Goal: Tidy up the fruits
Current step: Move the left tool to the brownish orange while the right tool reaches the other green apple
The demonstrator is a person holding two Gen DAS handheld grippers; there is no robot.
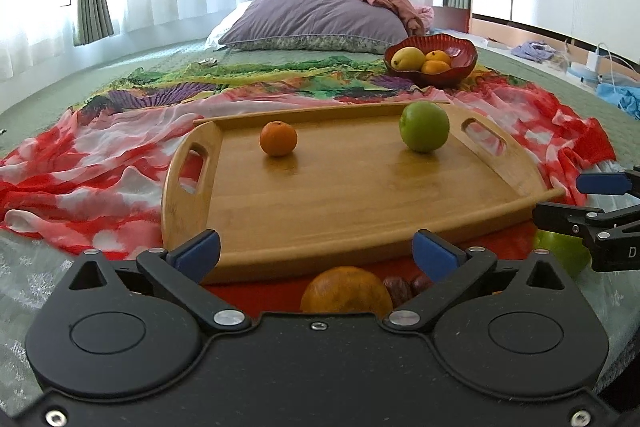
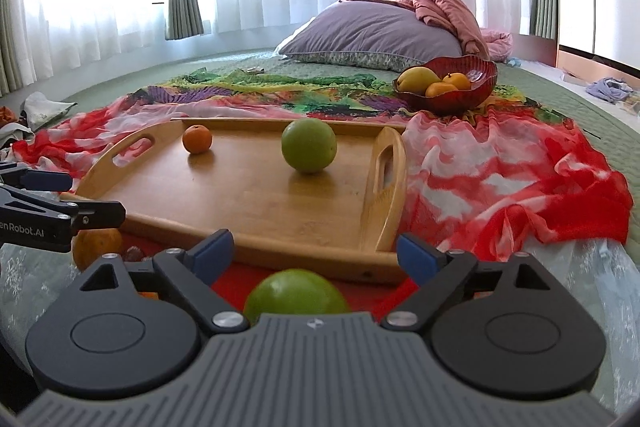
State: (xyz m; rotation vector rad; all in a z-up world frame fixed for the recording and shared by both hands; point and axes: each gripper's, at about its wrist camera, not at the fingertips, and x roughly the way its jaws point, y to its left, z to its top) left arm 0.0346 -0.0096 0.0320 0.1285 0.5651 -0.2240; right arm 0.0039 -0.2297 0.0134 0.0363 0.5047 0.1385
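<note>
Two fruits on tray: a small orange point(image 1: 278, 138) toward the far left and a green apple point(image 1: 425, 126) toward the far right of the wooden tray point(image 1: 320, 195), well apart from each other.
Fruits waiting: a large orange point(image 1: 346, 290) lies on the red cloth point(image 1: 80, 179) just in front of my left gripper point(image 1: 316, 251), with some dark dates point(image 1: 406, 285) beside it; a second green apple point(image 2: 295, 293) sits just in front of my right gripper point(image 2: 314, 253).
Red bowl: the bowl point(image 1: 464, 67) beyond the tray holds a yellow mango and two small oranges.
Left tool: released, fingers spread wide, the large orange low between them, not gripped.
Right tool: released too, spread around the near apple without touching it, as far as I can tell.
Step in hand: I judge I am lined up to pick the next pair off the cloth, one per hand.
Next move: lower each gripper until the pads flank the fruit's widest part, close gently, lift over the tray's near rim.
Pointing and axis: both fruits are round, so no real long axis; the tray's long axis runs left to right across my view, handles at each end.
</note>
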